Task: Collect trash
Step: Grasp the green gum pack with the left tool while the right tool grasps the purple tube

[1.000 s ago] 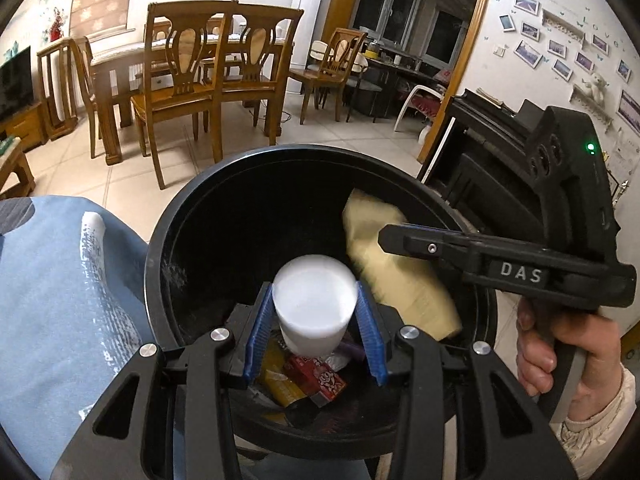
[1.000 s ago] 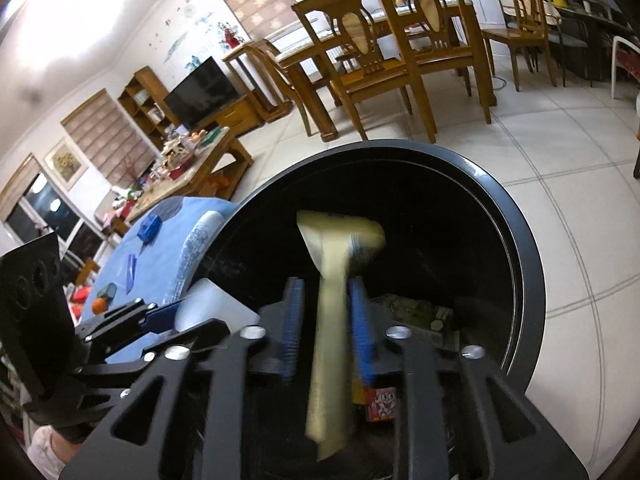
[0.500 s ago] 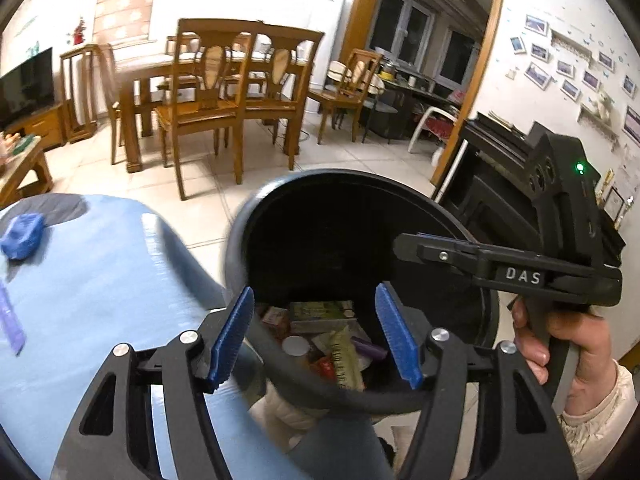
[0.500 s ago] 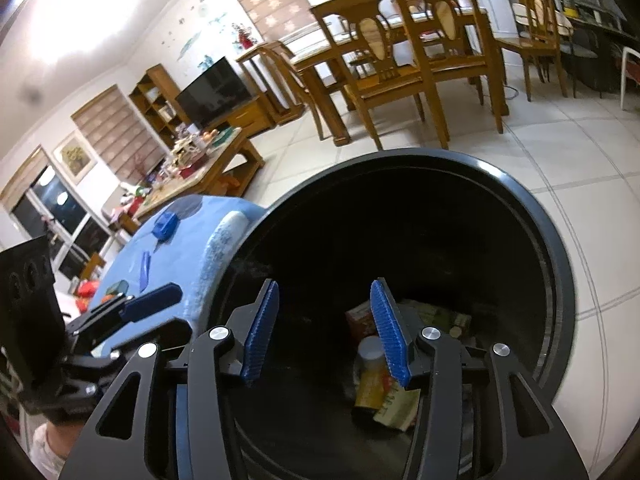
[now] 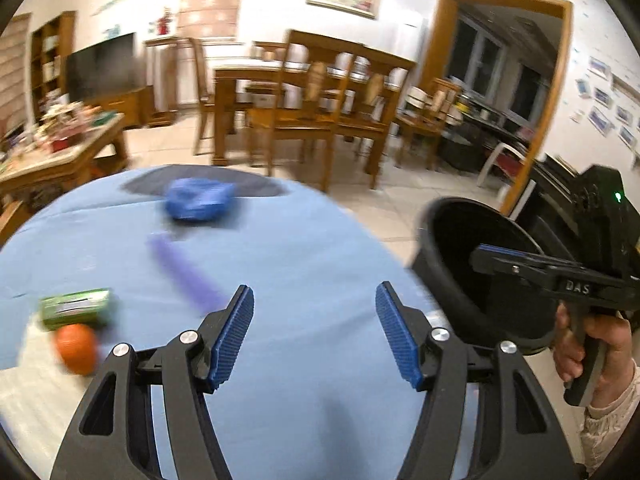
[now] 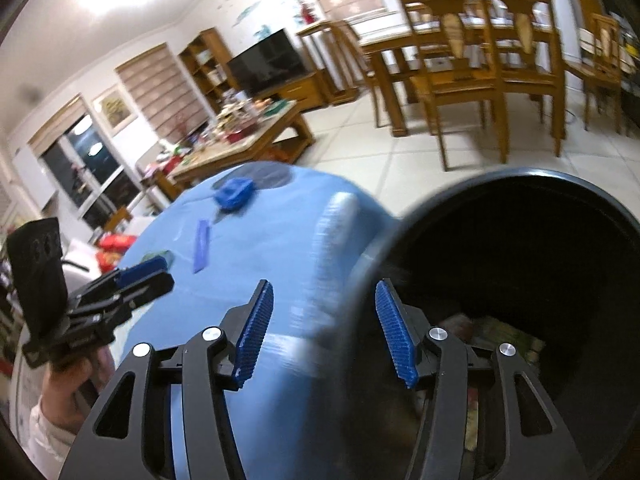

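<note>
My left gripper [image 5: 315, 336] is open and empty above the blue tablecloth [image 5: 300, 264]. On the cloth lie a crumpled blue wrapper [image 5: 199, 199], a purple strip [image 5: 188, 272], a green packet [image 5: 76, 307] and an orange ball [image 5: 76, 347]. The black bin [image 5: 480, 276] stands at the table's right edge. My right gripper [image 6: 324, 330] is open and empty over the bin's left rim [image 6: 360, 276]. Trash [image 6: 504, 336] lies in the bin's bottom. The wrapper [image 6: 233, 194] and the strip [image 6: 201, 246] also show in the right wrist view.
Wooden dining chairs [image 5: 312, 120] and a table stand on the tiled floor beyond. A cluttered coffee table [image 5: 60, 140] is at the far left. A dark cabinet [image 5: 560, 208] stands behind the bin. The left gripper's body [image 6: 80, 304] shows at the right view's left.
Both grippers let go of their loads, a white cup and a yellow wrapper, into the bin, opened, and swung left. The left one now faces the tabletop.
</note>
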Tool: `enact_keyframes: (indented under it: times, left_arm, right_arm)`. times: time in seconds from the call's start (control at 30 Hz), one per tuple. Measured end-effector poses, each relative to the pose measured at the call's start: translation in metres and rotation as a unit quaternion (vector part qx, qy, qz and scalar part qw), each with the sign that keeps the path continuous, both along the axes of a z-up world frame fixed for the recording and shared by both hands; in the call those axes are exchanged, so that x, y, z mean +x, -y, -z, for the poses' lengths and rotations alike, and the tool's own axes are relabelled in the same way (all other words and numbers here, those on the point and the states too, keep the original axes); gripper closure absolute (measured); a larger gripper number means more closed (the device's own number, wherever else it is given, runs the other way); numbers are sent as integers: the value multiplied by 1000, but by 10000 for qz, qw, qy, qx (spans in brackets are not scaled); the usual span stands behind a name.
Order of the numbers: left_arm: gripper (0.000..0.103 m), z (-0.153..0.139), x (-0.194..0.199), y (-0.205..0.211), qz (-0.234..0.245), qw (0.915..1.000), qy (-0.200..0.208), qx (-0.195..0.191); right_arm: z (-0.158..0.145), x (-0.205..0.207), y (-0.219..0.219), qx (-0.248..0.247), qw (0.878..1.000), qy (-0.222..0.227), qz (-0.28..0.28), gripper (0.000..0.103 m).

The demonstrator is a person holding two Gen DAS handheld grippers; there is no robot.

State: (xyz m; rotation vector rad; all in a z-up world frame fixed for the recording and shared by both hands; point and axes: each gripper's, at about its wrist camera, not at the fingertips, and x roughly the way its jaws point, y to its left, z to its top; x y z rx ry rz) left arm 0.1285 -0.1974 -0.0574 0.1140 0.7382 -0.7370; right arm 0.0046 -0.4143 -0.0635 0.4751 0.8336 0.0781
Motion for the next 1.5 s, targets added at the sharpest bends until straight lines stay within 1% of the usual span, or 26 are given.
enact_keyframes:
  times: [0.07, 0.17, 0.27, 0.4, 0.43, 0.5, 0.57, 0.63, 0.67, 0.73, 0.77, 0.8, 0.97, 1.0, 1.03, 1.1, 1.17, 1.2, 1.3, 1.43, 1.5]
  left_arm:
    - [40, -2, 12, -27, -160, 9999, -27, 7]
    - [40, -7, 32, -66, -383, 9990, 113, 221]
    - [40, -9, 51, -102, -431, 9983, 133, 365]
    - [40, -1, 80, -133, -58, 9974, 72, 720]
    - [40, 3, 88, -137, 26, 9957, 90, 921]
    - [40, 10, 99, -141, 155, 9931, 100, 1154]
    - [40, 17, 112, -146, 311, 9914, 88, 1269]
    - [40, 24, 120, -150, 362, 9905, 103, 1322]
    - [41, 28, 126, -149, 423, 9890, 85, 1415]
    - [41, 31, 128, -148, 633, 9890, 70, 1338]
    - [42, 33, 128, -146, 806, 9873, 53, 1366]
    - [42, 34, 127, -144, 903, 9858, 127, 1413]
    - [43, 34, 129, -138, 1132, 9835, 228, 1393]
    - [48, 34, 128, -136, 1165, 9838, 228, 1340]
    - [50, 35, 128, -133, 1201, 9841, 234, 1291]
    - [51, 36, 127, -127, 1165, 9850, 269, 1248]
    - [54, 37, 128, -124, 1132, 9866, 209, 1155]
    - [54, 37, 129, -122, 1098, 9873, 191, 1135]
    - [54, 38, 134, -121, 897, 9903, 31, 1056]
    - [54, 40, 137, -122, 614, 9933, -96, 974]
    - [56, 42, 142, -126, 335, 9943, -199, 990]
  right_arm:
    - [-1, 15, -20, -21, 9998, 27, -207, 49]
    - [0, 38, -51, -7, 9987, 57, -502, 49]
    - [3, 61, -80, -2, 9969, 79, -780, 49]
    - [8, 91, -118, -63, 9935, 68, -1132, 49]
    - [8, 98, -127, -121, 9924, 63, -1221, 49]
    - [9, 109, -142, -183, 9906, 46, -1358, 49]
    - [11, 117, -152, -206, 9893, 23, -1447, 49]
    - [13, 126, -160, -250, 9885, -11, -1495, 49]
    - [15, 129, -161, -255, 9882, -23, -1511, 49]
    - [19, 134, -163, -266, 9878, -65, -1532, 49]
    - [21, 139, -165, -289, 9876, -99, -1541, 49]
    - [22, 141, -165, -311, 9874, -124, -1545, 49]
    - [32, 159, -170, -474, 9855, -308, -1600, 49]
    - [35, 164, -172, -528, 9849, -353, -1613, 49]
    - [38, 168, -174, -574, 9842, -391, -1631, 49]
    - [42, 177, -179, -604, 9830, -499, -1658, 49]
    - [44, 185, -185, -725, 9817, -533, -1676, 49]
    - [45, 187, -188, -789, 9810, -546, -1686, 49]
    - [47, 196, -198, -1037, 9770, -640, -1751, 49]
    - [50, 206, -212, -1519, 9686, -742, -1822, 49]
    - [52, 209, -219, -1691, 9650, -769, -1852, 49]
